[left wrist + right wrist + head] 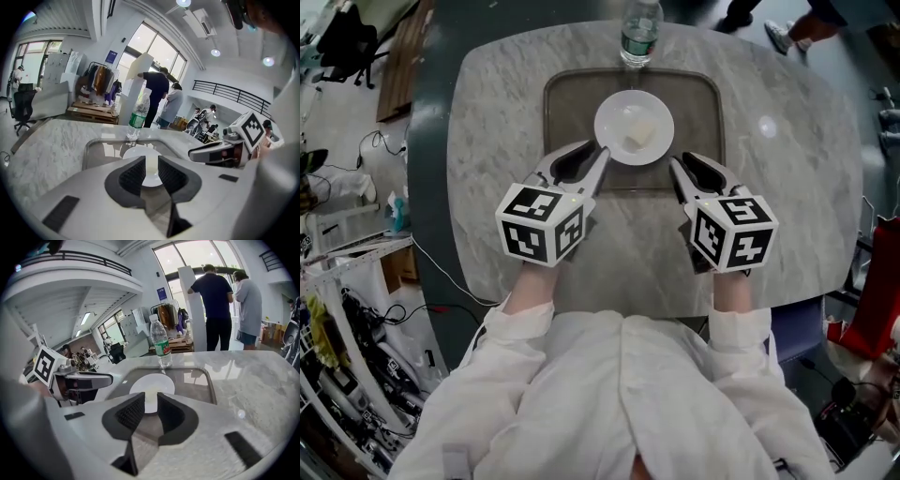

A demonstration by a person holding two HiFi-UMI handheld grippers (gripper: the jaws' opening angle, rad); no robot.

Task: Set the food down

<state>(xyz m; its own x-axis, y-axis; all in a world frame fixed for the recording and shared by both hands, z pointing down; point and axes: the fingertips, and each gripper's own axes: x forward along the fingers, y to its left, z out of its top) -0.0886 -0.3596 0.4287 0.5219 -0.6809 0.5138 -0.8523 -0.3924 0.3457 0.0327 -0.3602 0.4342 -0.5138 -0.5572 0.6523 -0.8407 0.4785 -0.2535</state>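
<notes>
A white plate [619,112] with a pale piece of food [642,133] rests in a grey tray [567,103] on the marble table [487,141]. My left gripper [602,150] points at the plate's near left rim. My right gripper [675,164] is just off its near right rim. Both stand open by a narrow gap with nothing between the jaws. The left gripper view shows the plate [140,151] lying beyond my left gripper [150,161]. Through my right gripper [151,401] in the right gripper view I see the plate [152,383] too.
A water bottle [639,33] with a green label stands at the tray's far edge, right behind the plate. Beyond the table people [218,301] stand by a white panel. Cables and clutter lie on the floor at the left [356,281].
</notes>
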